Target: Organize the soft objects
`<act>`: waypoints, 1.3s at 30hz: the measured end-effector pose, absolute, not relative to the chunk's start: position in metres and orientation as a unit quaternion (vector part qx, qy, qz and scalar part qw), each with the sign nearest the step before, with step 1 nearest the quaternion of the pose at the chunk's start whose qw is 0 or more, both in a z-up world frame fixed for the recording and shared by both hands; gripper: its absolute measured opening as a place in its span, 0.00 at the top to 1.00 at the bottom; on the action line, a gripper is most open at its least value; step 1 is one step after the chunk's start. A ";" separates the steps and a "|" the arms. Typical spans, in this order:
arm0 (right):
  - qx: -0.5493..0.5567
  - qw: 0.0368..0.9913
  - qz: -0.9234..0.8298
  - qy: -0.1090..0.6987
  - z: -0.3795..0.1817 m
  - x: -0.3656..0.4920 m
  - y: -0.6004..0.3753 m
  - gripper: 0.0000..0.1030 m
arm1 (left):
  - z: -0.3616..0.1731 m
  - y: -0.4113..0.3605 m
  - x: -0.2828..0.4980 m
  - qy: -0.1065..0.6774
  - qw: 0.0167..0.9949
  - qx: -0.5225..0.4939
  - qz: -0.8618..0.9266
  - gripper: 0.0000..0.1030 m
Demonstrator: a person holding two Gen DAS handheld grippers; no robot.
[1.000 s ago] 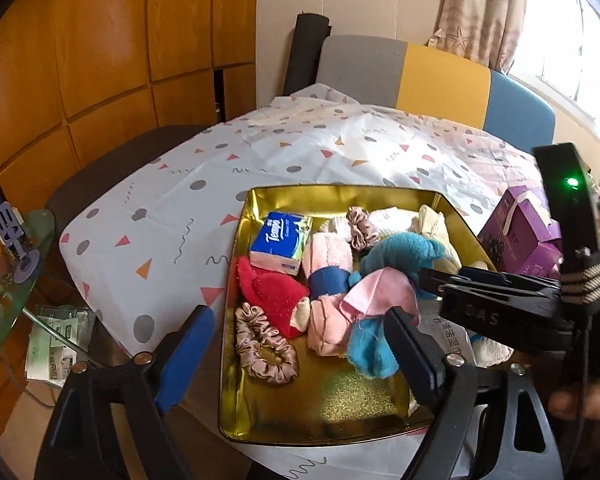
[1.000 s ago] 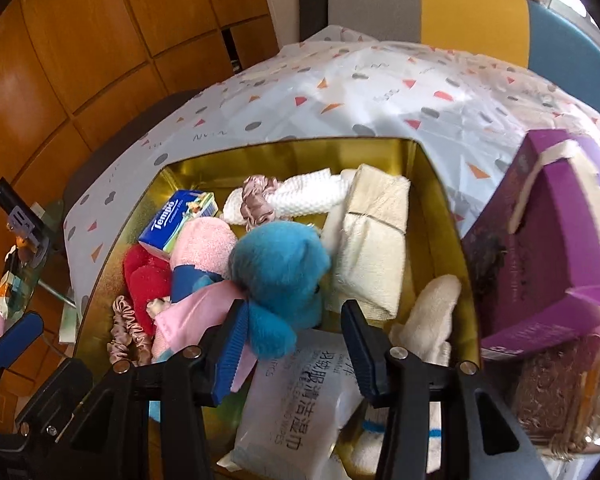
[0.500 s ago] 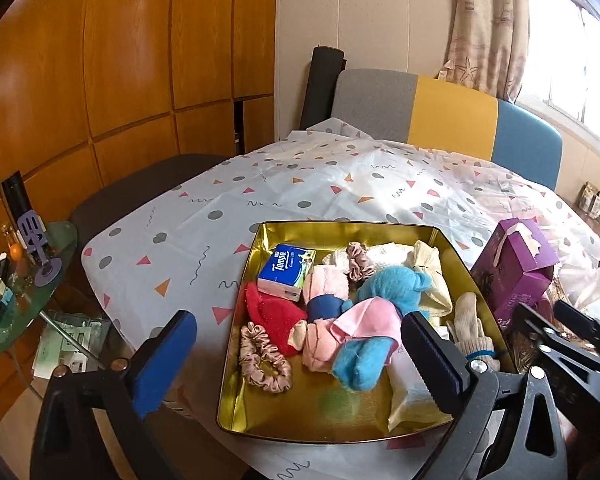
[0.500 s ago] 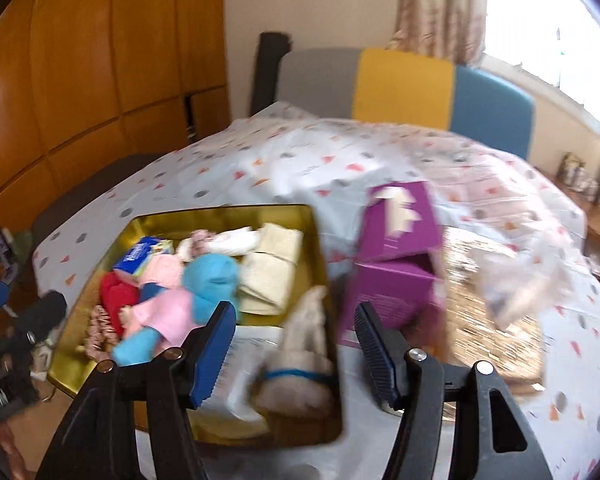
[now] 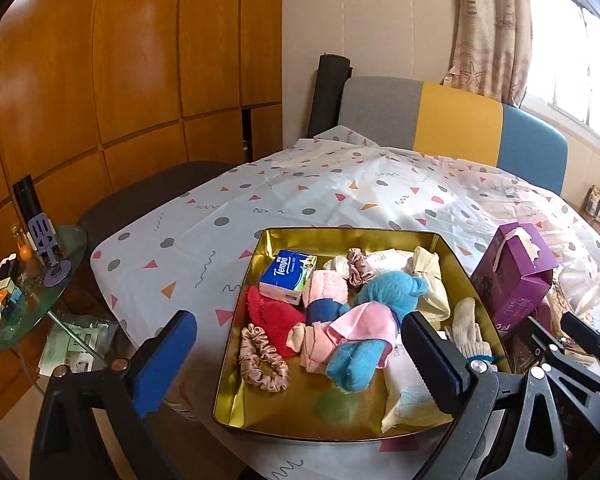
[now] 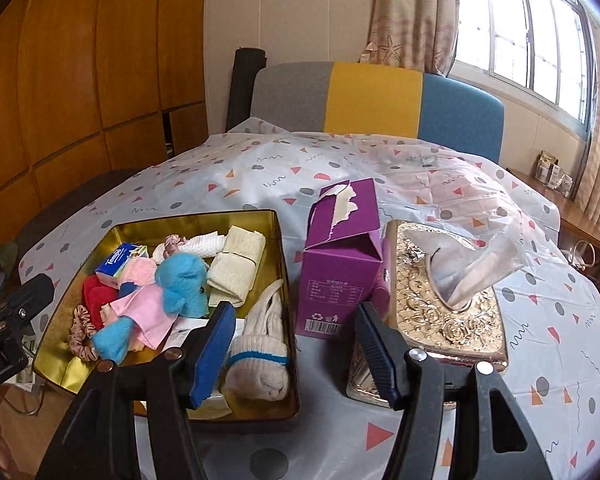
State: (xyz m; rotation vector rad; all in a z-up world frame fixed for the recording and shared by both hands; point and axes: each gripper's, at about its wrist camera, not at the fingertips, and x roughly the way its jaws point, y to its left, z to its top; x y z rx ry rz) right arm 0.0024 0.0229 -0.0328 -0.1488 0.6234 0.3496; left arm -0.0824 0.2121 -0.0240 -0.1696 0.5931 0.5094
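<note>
Soft objects sit heaped in the gold tin tray in front of us, and neither pair of tongs has hold of any of them. Our left tongs hang released, pads spread wide, above the near edge of the tray; our right tongs are likewise released and empty, lined up on the gap between the tray and the purple carton.

Just past the right tongs lies a cream sock with a blue band, inside the tray's near right corner. Beyond it we see the blue plush toy in a pink dress, a red fuzzy cloth, a pink scrunchie, a Tempo tissue pack, folded cream cloths and a white wipes packet, all loosely jumbled. Right of the carton stands a gold embossed tissue box under a clear plastic bag, on the table with its patterned tablecloth.

We judge that we are between grasps, or near the finish: everything soft that we can see is already in the tray. If we go on, the next move calls for choosing one piece, most likely the sock or the plush toy, bringing one pair of tongs down over it and closing gently on the fabric without dragging its neighbours along.
</note>
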 end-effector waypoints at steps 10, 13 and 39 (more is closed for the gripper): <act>-0.078 0.932 0.175 0.307 -0.035 0.002 0.028 0.39 | -0.024 0.214 -0.084 0.290 0.920 -0.083 0.251 0.00; -0.079 0.932 0.175 0.308 -0.036 0.001 0.029 0.39 | -0.025 0.214 -0.083 0.291 0.919 -0.085 0.250 0.00; -0.084 0.930 0.179 0.309 -0.036 0.000 0.031 0.39 | -0.025 0.214 -0.085 0.294 0.917 -0.080 0.258 0.00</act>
